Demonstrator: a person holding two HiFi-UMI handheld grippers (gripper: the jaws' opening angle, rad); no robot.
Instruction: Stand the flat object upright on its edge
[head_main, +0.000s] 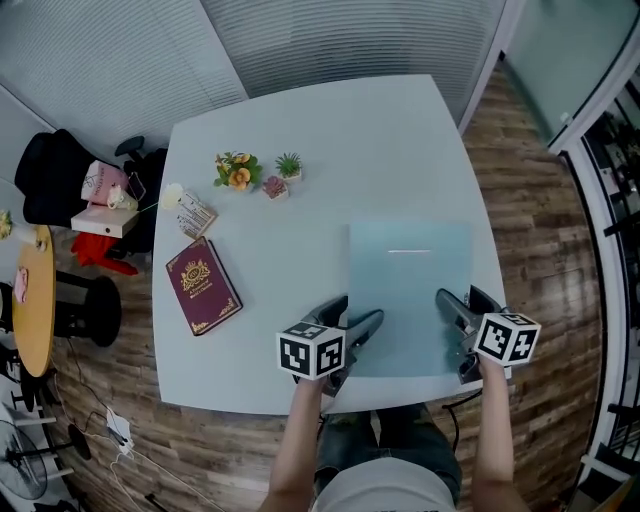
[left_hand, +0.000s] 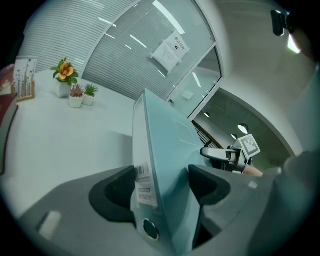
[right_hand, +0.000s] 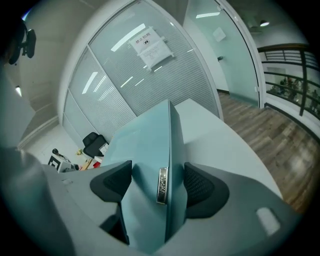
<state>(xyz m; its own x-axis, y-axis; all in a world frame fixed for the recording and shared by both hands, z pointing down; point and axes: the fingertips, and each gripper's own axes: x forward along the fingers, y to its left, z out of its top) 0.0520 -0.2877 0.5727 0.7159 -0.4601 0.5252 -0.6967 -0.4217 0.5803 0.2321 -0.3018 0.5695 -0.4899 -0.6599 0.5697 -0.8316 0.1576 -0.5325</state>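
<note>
A flat pale-blue file box (head_main: 410, 290) lies over the near right part of the white table (head_main: 300, 120), its broad face turned up towards me. My left gripper (head_main: 352, 318) is shut on its near left edge and my right gripper (head_main: 462, 305) on its near right edge. In the left gripper view the box (left_hand: 165, 145) stands edge-on between the pads of the left gripper (left_hand: 160, 182), a barcode label on its spine. In the right gripper view the box (right_hand: 145, 140) sits between the pads of the right gripper (right_hand: 157, 182), a metal clasp facing me.
A dark red book (head_main: 203, 285) lies on the table's left side, with a small card (head_main: 195, 213), a flower pot (head_main: 237, 170) and a little green plant (head_main: 289, 165) behind it. Left of the table are a black chair (head_main: 60, 180) and a round yellow table (head_main: 35, 300).
</note>
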